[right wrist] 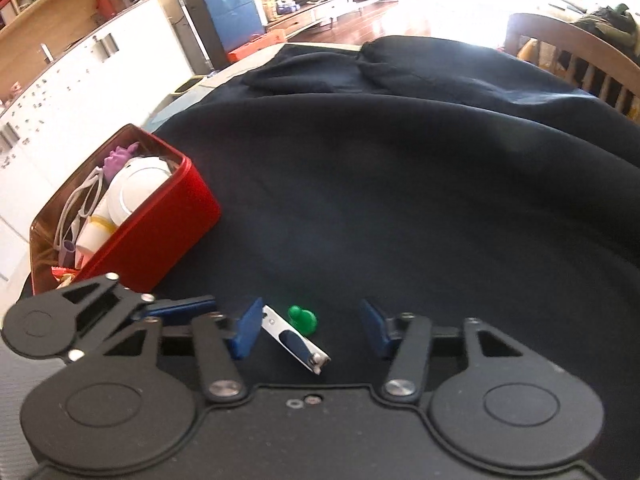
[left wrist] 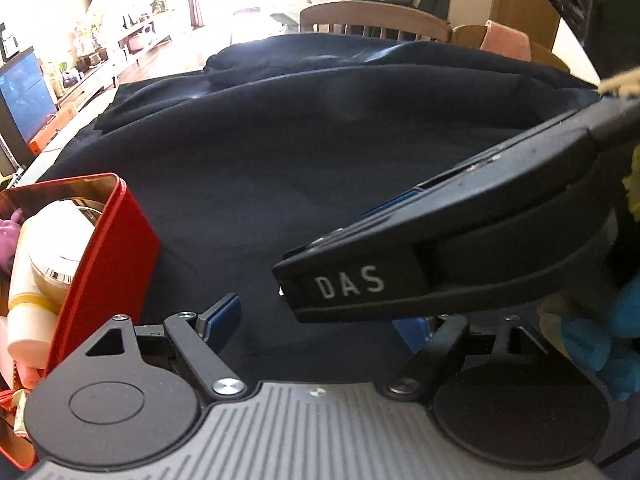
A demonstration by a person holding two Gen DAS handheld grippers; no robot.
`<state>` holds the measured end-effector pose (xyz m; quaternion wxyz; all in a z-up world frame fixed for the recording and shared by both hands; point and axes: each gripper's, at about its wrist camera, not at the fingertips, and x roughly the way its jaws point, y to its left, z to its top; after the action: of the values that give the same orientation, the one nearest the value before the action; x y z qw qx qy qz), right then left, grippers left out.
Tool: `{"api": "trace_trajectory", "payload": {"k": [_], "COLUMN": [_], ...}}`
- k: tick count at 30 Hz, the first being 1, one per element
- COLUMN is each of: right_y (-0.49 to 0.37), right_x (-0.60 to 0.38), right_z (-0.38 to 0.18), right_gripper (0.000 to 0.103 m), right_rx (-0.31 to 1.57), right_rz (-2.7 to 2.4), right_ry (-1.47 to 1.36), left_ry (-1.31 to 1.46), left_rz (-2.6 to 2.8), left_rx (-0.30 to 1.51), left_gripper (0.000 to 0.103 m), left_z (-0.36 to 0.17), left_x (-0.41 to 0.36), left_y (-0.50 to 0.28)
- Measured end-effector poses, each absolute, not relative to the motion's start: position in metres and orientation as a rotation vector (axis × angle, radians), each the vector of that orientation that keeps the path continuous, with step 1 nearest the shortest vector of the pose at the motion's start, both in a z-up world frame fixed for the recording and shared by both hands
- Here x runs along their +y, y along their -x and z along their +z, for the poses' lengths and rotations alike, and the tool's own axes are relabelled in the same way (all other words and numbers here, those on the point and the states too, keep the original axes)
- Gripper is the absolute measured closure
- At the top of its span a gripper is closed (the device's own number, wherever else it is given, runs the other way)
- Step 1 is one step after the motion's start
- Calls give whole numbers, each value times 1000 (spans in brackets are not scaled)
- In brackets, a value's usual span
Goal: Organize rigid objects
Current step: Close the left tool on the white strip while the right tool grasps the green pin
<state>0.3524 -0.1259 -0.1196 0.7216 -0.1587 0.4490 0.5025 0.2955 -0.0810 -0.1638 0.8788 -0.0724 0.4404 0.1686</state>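
Dark navy cloth (right wrist: 400, 200) covers the tabletop, rumpled into folds at far side; wooden chair (right wrist: 568, 56) behind it, bright living room w/ low cabinets and a blue-fronted unit beyond. Red tin (right wrist: 160, 236) sits at left edge of the cloth, lid off, already well filled: white round-topped bottle (right wrist: 136, 188) lying on its side, purple toy figure (right wrist: 118, 158) at far end, white cord or glasses-like loops (right wrist: 84, 204) along left wall, some red-orange bits at near end, too small to ID. Judging from that, tin is the collection point and most items are already in. Still loose on the cloth: silver nail clipper (right wrist: 298, 340) and small green pawn-shaped piece (right wrist: 303, 318), touching or nearly so, both near the tin's right side. Right claw (right wrist: 312, 330) points steeply down over them, blue pads (right wrist: 248, 330) either side; clipper and pawn lie between the pads but pads don't press on either yet, so released, nothing gripped. Left pad sits just beside clipper's far end; right pad well clear. Prob. lining up to pinch the clipper; it lies diagonal to the pads, so grip may skid or catch the pawn too. Left claw (left wrist: 316, 320) hangs just right of the tin, spread wide, empty; only one pad (left wrist: 222, 318) shows clearly in its own view, the other mostly hidden behind the right claw's body, which crosses in front. Likely waiting beside the tin.
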Motion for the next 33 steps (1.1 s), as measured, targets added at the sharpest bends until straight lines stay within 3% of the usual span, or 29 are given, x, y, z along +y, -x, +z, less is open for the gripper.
{"api": "trace_trajectory", "payload": {"k": [8, 10, 14, 20, 33], "right_y": [-353, -355, -361, -368, -364], "right_x": [-122, -124, -129, -140, -168], "right_z": [-122, -121, -119, -115, -100], "right_gripper": [92, 96, 97, 97, 97], "right_rx": [978, 968, 965, 959, 931], "right_rz": [1146, 1147, 1136, 1108, 1031], "right_ry": [366, 355, 323, 270, 225], "left_ry": [134, 142, 148, 132, 153], "left_rz": [338, 336, 333, 310, 305], "left_rx": [896, 895, 896, 884, 916], "left_gripper": [21, 21, 22, 46, 47], "left_z": [-168, -169, -169, -166, -162], "left_x": [-84, -83, -81, -85, -80], "left_y": [-304, -305, -306, -305, -300]}}
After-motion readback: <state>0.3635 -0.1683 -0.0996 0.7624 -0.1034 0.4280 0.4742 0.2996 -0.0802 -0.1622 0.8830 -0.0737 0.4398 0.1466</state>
